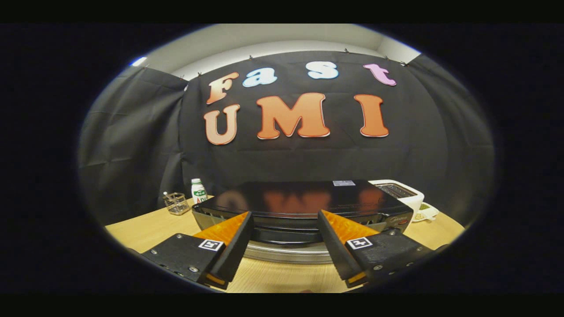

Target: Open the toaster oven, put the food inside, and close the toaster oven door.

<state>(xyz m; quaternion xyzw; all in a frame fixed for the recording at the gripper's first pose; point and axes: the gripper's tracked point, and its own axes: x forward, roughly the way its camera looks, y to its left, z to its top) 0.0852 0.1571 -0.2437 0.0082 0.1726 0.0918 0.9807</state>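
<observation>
Glass holder: near the table's back-left edge, bare wood in front.
Bottle: just beside it.
Toaster oven: centre, door handle just ahead of the fingers.
Gripper: fingers spread apart, grasping nothing.
White toaster: behind the oven's right corner.

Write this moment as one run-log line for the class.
stage: approach | gripper: open, holding nothing | toaster oven: just ahead, door handle between fingers, ungripped | door: looks closed
</observation>
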